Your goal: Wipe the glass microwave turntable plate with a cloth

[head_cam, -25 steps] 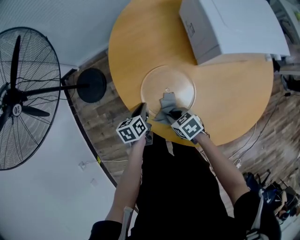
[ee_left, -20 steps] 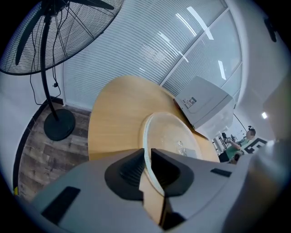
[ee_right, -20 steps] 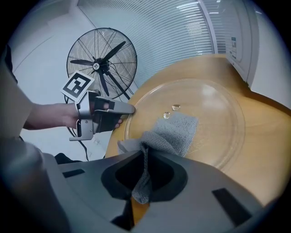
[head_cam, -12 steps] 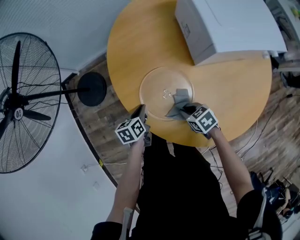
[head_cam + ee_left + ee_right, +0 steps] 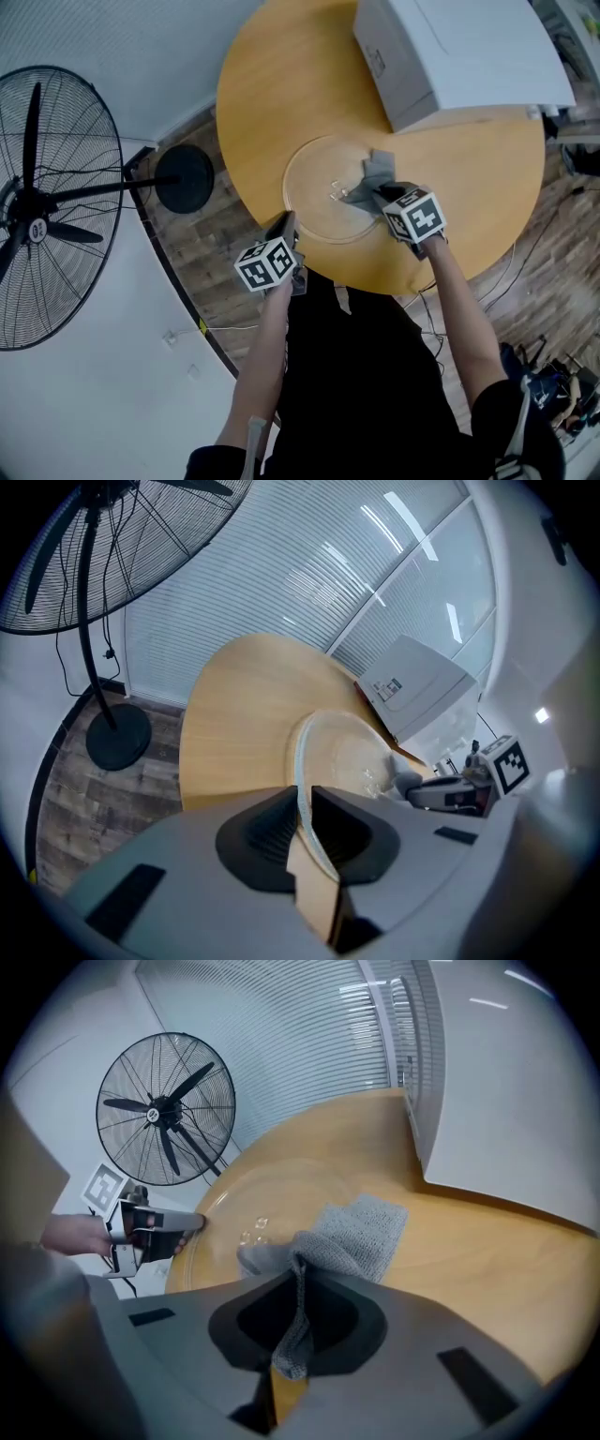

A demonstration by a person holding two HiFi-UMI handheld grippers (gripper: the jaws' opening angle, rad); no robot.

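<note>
Head looks down; gripper views share plate (image 5: 309, 199)

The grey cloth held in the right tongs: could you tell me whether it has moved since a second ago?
Yes. The cloth slid from the glass turntable plate's near side to its right rim, closer to the white microwave.
</note>
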